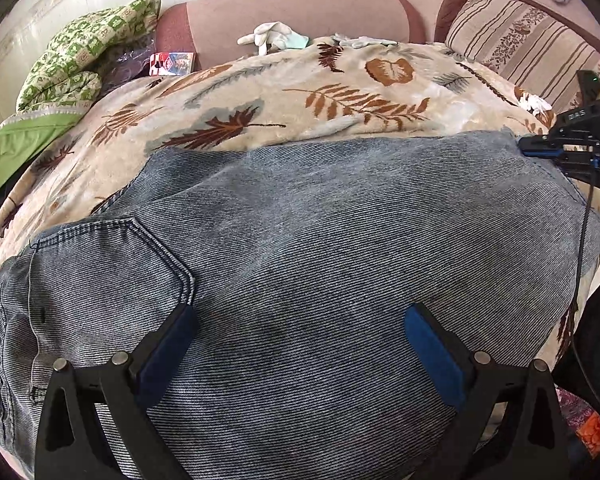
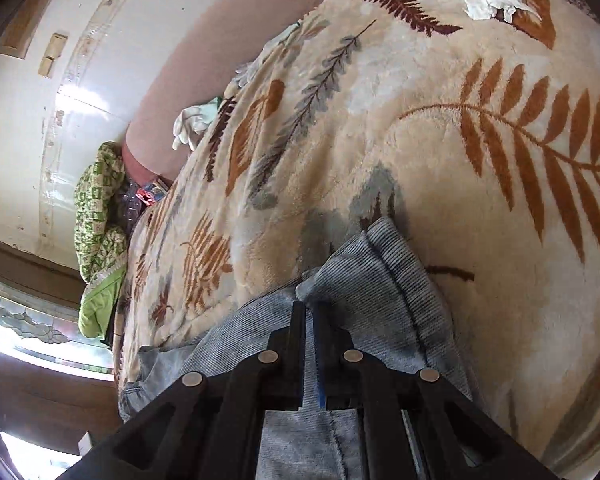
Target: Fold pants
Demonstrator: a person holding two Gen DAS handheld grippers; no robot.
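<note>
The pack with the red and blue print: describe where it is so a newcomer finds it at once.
Follow the leaf-print blanket to its far left corner, by the pink sofa back. The pack lies flat there, beside the green checked quilt; it is the only glossy printed item among soft fabrics.

"DAS", perhaps, on right claw [image 1: 536, 149]

Left tongs [image 1: 300, 320] spread wide; right tongs [image 2: 309, 308] pinched together.

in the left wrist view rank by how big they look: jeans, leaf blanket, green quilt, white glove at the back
1. jeans, though nearness to the camera inflates them
2. leaf blanket, partly hidden beneath the jeans
3. green quilt
4. white glove
</note>
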